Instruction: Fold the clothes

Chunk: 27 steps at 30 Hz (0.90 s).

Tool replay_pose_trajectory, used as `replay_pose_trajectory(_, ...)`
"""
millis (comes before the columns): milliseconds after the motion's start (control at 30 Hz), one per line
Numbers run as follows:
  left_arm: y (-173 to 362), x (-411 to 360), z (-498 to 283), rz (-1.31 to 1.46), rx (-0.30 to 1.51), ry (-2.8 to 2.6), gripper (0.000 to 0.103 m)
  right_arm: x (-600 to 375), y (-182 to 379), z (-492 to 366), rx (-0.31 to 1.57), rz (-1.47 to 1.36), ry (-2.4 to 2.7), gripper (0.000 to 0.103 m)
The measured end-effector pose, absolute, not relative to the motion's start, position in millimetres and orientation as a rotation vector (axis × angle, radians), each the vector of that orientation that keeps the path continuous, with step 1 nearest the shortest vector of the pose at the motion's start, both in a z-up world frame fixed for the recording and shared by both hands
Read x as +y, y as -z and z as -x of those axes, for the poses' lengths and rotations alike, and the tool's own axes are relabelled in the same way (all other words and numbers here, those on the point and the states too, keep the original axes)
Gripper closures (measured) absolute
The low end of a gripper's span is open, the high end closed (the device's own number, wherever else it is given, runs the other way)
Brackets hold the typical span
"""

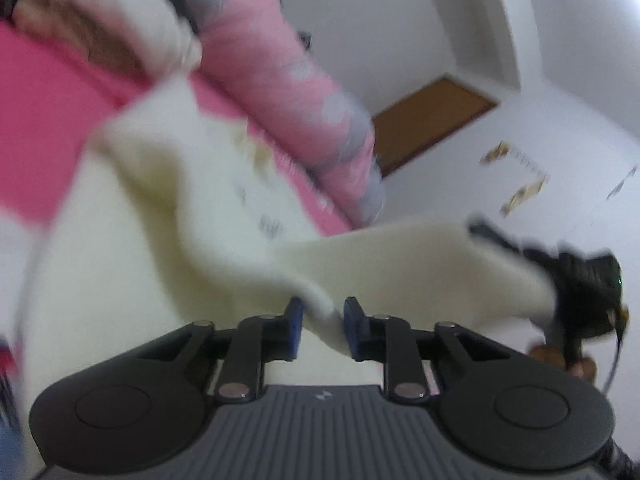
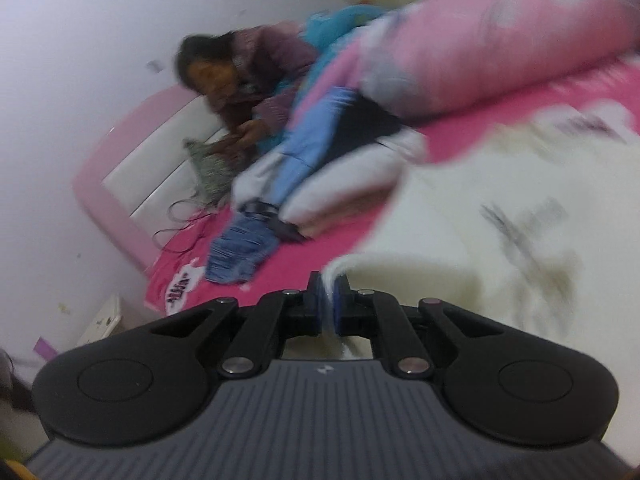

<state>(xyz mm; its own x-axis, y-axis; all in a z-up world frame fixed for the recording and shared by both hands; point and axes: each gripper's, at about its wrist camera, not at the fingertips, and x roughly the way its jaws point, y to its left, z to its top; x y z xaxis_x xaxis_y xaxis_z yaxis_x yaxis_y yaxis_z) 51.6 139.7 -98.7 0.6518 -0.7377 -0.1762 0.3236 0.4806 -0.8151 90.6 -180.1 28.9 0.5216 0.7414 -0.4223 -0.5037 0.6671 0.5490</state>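
Nearest the left wrist camera, the left gripper (image 1: 323, 320) holds a bunched fold of the cream garment (image 1: 168, 216) between its blue pads (image 1: 295, 326); the pads sit against the cloth on both sides, so the jaws are closed on it. In the right wrist view, the right gripper (image 2: 327, 300) has its jaws almost fully together, pinching a thin edge of the same garment (image 2: 460, 240).

Task status: the garment is gripped at two points, with a band stretched between them above the pink bed sheet (image 1: 36, 128). It is judged to be at an early stage: no finished fold is visible. A heap of other clothes (image 2: 280, 184) lies farther back on the bed, apparently unfolded.

Markings: dark print on the garment and a white patch (image 2: 182, 286) on the sheet are too blurred to read. A small emblem on each gripper body is not legible.
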Motion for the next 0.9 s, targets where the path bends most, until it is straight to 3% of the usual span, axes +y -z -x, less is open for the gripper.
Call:
replay_pose_trajectory(100,58,205,-58,0.935,0.321,0.57,0.086,-112,-96,-159,0.613,-0.288,-0.893,0.099)
replay_pose_trajectory(167,34,261,-52,1.011,0.141,0.433,0.077,-54,-150,-198,0.496,-0.272,-0.975,0.098)
replay_pose_trajectory(233,25,307,-37,1.041,0.035,0.266,0.034,-5,-187,-223,0.36,-0.216,-1.025,0.084)
replay_pose_trajectory(300,27,333,-21,0.987,0.015,0.11,0.031,22,-190,-236,0.306,-0.155,-0.972,0.01)
replay_pose_trajectory(333,31,339,-16,0.956,0.033,0.056,0.031,22,-177,-238,0.282,-0.171,-0.936,0.006)
replay_pose_trajectory(533,67,329,-29,0.877,0.257,0.02,0.028,-45,-83,-236,0.388,-0.279,-0.807,0.007)
replay_pose_trajectory(767,77,293,-56,0.809,0.371,0.025,0.025,-173,-19,-153,0.568,-0.265,-0.571,0.008)
replay_pose_trajectory(833,72,279,-64,0.741,0.38,0.045,0.024,-207,-8,-118,0.58,-0.262,-0.495,0.011)
replay_pose_trajectory(900,60,256,-81,0.654,0.406,0.103,0.024,-242,5,-81,0.6,-0.287,-0.418,0.028)
